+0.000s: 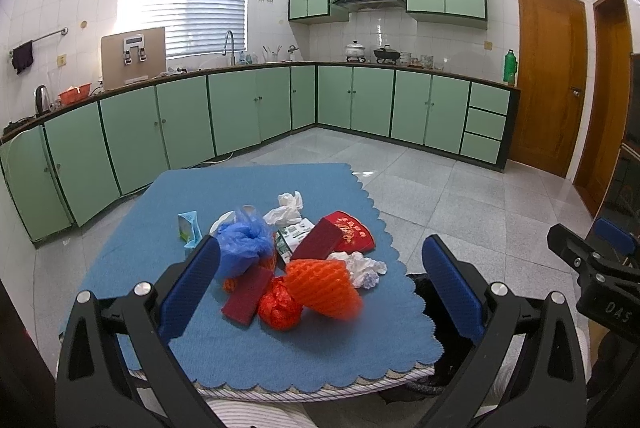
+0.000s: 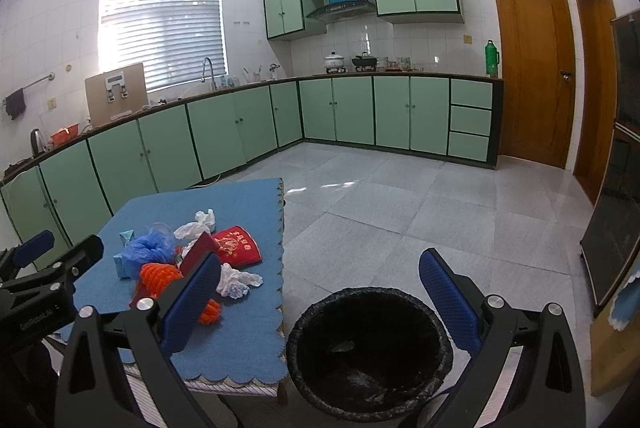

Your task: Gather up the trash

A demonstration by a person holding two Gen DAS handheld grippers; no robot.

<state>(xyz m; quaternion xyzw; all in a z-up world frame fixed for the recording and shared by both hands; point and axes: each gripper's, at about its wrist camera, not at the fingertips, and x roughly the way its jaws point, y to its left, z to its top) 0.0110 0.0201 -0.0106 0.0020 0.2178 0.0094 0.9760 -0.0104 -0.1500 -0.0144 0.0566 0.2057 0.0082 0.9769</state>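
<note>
A pile of trash lies on the blue-clothed table (image 1: 260,184): an orange foam net (image 1: 324,288), a red plastic bag (image 1: 278,308), a blue plastic bag (image 1: 242,242), a red envelope (image 1: 352,236), crumpled white tissues (image 1: 364,268) and small cartons (image 1: 189,226). My left gripper (image 1: 322,248) hovers open just before the pile, holding nothing. My right gripper (image 2: 320,262) is open and empty above the black-lined trash bin (image 2: 360,294), which stands on the floor beside the table's right edge (image 2: 240,348). The orange net (image 2: 160,276) and the envelope (image 2: 236,244) show left of it.
Green base cabinets (image 1: 240,112) run along the left and far walls. Two wooden doors (image 1: 548,76) stand at the right, and a dark glass-fronted cabinet (image 2: 616,228) is near the bin. Grey tiled floor (image 2: 380,196) stretches beyond the table.
</note>
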